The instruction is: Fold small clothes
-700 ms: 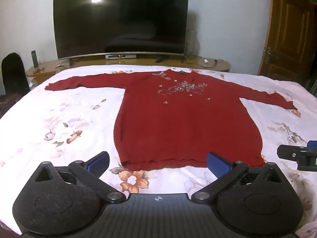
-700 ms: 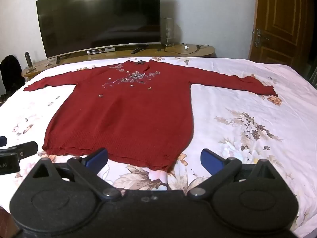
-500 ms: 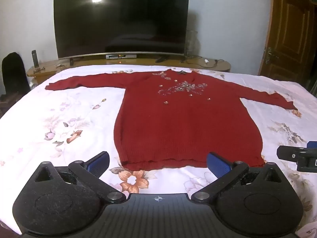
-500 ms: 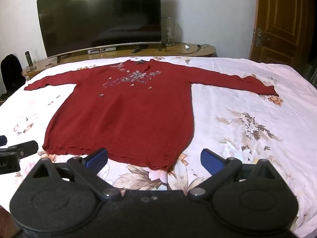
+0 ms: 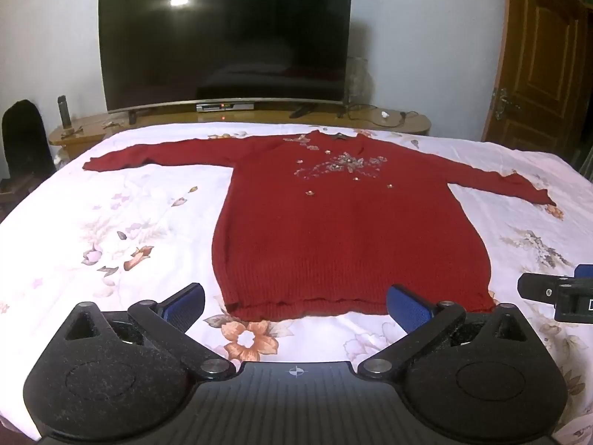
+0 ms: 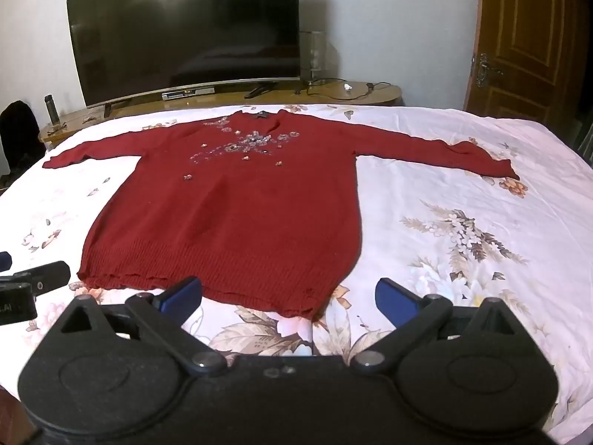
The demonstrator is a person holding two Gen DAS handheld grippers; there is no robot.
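A dark red knitted sweater (image 5: pixel 348 230) lies flat and face up on a bed (image 5: pixel 111 230) covered with a white floral sheet. Its long axis runs from the ribbed hem, nearest the cameras, to the neckline, which points away toward the large dark television (image 5: pixel 226 37) on a wooden stand (image 5: pixel 400 122) by the wall. Both sleeves are spread out sideways, roughly straight, across that axis. A patch of pale beaded flowers sits on the chest.

The left tool (image 5: pixel 294 302) hangs just short of the hem's middle, its blue pads spread wide with nothing between them. The right tool (image 6: pixel 289 296) hangs near the hem's right corner, likewise wide open and empty
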